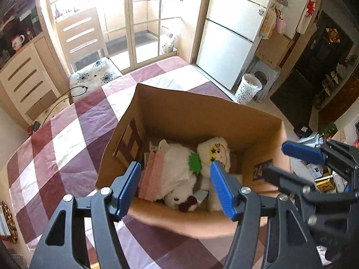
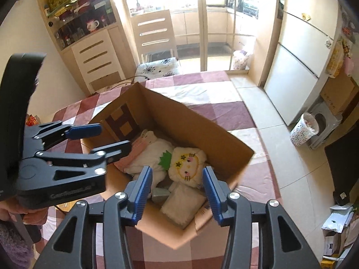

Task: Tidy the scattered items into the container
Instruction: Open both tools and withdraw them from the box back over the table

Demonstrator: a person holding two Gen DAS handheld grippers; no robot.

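Cardboard box (image 1: 202, 116) stood open-topped on the checked tablecloth (image 1: 56, 148), near the table edge closest to both cameras. Inside it lay a white plush cat (image 1: 177, 168) with a dark red bow, head toward the near wall, and a cream plush doll (image 2: 187, 164) with star eyes and a green leaf-shaped collar; the two toys touched each other. A pink ribbed item (image 1: 151, 179) rested against the cat on the left side of the box. A pale flat packet (image 2: 182, 206) lay under the doll at the near corner.

Left gripper (image 1: 177, 188) hung above the near rim of the box, jaws parted, blue pads clear of the toys, nothing between them. Right gripper (image 2: 177, 192) hung beside it over the same rim, jaws likewise parted and empty, with a narrower gap. Each gripper appeared in the other's view, held just beside one another.

Beyond the table stood a wooden chair (image 2: 154, 35) with a floral cushion, a white refrigerator (image 1: 233, 38), and a patterned waste bin (image 1: 248, 88) on the tiled floor.
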